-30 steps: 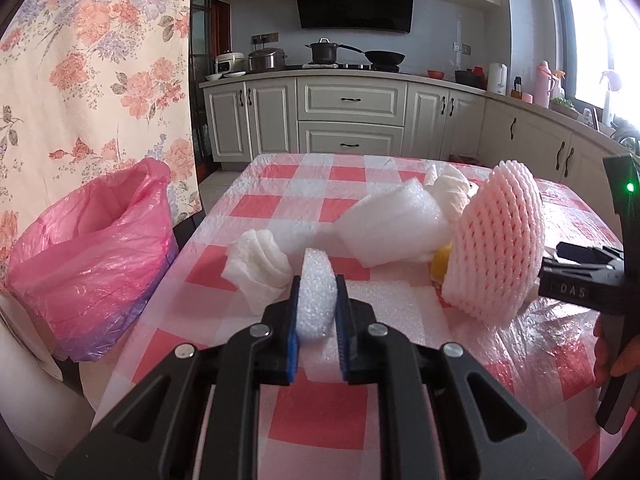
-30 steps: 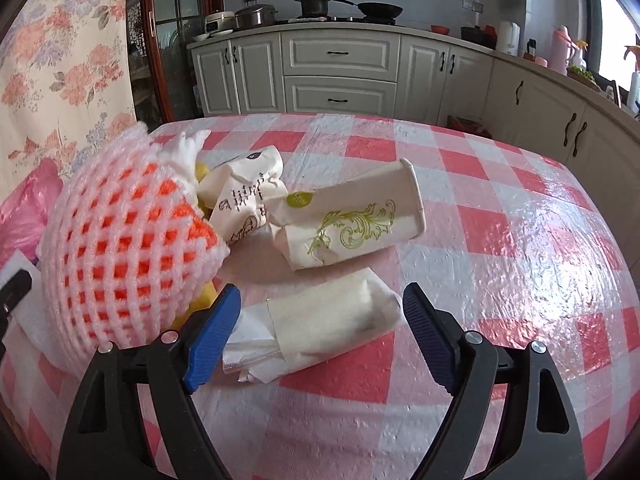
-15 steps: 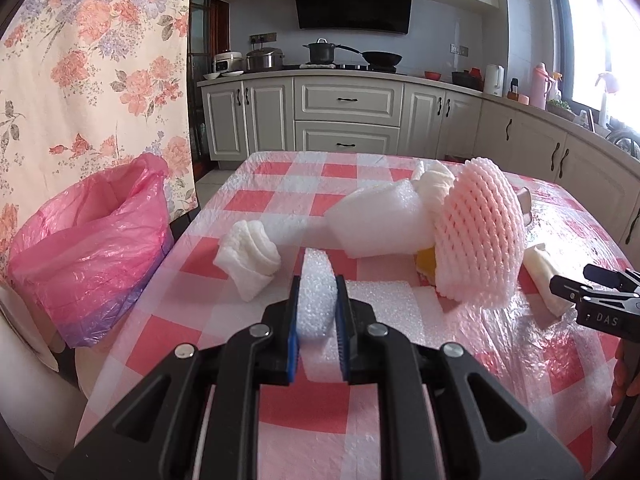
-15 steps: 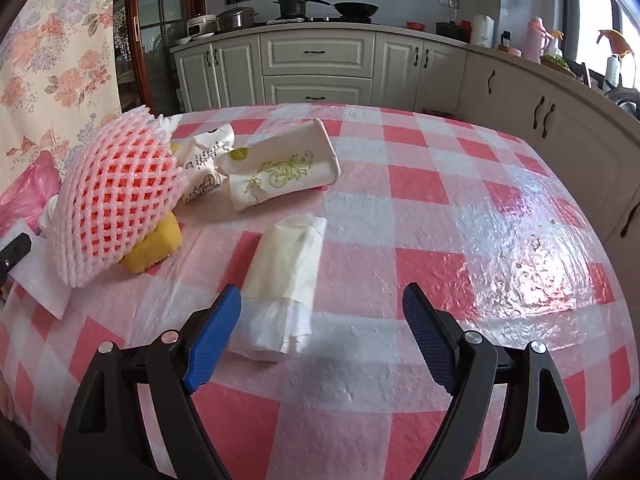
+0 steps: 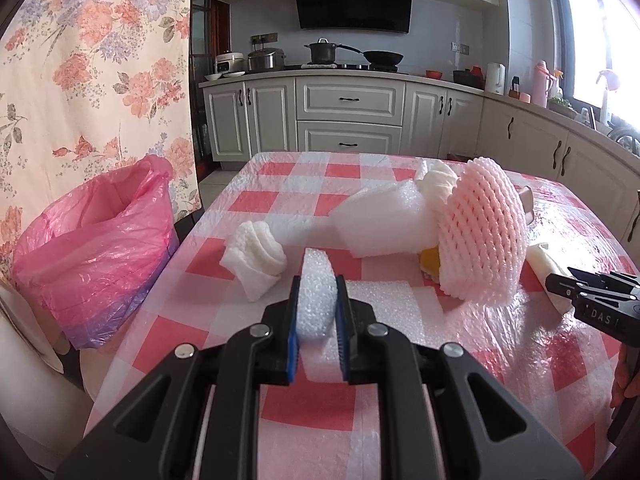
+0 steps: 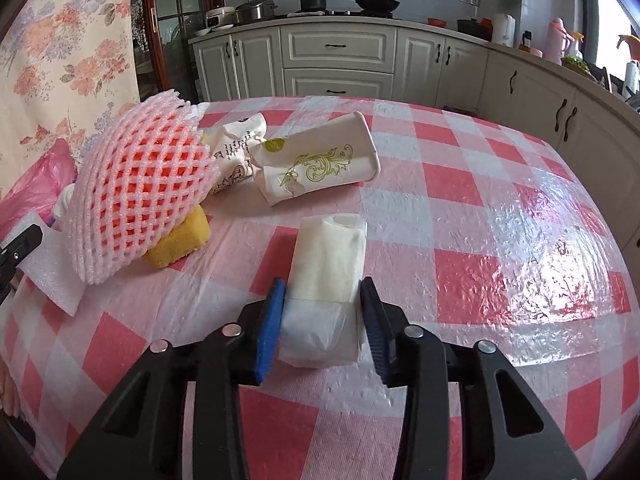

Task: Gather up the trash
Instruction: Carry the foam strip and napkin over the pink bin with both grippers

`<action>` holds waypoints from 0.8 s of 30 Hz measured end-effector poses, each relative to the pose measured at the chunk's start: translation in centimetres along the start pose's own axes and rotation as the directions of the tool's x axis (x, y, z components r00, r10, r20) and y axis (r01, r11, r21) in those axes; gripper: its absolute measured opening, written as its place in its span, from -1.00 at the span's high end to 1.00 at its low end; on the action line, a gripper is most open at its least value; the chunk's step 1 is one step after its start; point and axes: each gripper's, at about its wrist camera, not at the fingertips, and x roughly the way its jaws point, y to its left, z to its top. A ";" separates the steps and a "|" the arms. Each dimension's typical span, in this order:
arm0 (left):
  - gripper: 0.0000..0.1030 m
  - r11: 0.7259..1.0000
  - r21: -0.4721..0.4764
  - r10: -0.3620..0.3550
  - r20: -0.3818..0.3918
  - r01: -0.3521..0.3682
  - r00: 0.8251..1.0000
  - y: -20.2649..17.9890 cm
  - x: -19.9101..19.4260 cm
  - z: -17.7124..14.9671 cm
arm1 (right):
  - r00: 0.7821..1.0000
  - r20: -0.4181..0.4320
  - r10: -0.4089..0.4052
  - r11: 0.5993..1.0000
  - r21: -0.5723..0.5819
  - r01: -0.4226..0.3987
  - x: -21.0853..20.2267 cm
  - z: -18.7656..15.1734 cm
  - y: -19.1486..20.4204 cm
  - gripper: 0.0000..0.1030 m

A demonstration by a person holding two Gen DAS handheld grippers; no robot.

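Observation:
My left gripper (image 5: 317, 285) is shut on a folded edge of a white foam sheet (image 5: 314, 266) that lies on the checked table. A pink trash bag (image 5: 96, 248) stands open off the table's left edge. In the right wrist view my right gripper (image 6: 322, 294) is closing its jaws on a white tissue packet (image 6: 330, 252) lying flat on the cloth, and both blue pads touch the packet's sides. From the left wrist view that right gripper shows at the right edge, beside a pink foam net (image 5: 484, 236).
More trash lies mid-table: the pink foam net (image 6: 140, 200) over a yellow sponge (image 6: 180, 242), crushed paper cups (image 6: 320, 168), a white foam block (image 5: 384, 224) and a white foam net (image 5: 254, 252). Kitchen cabinets (image 5: 348, 116) stand behind.
The right gripper's jaws went from wide open to closed around the tissue packet, which now sits lengthwise between them. The left gripper kept still on the foam sheet.

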 end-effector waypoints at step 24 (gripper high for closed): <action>0.71 1.000 0.007 0.014 0.055 -0.015 0.998 1.2 -4.6 -0.8 | 0.972 0.182 0.150 0.986 -0.096 -0.134 -7.5 -0.3 5.1 0.35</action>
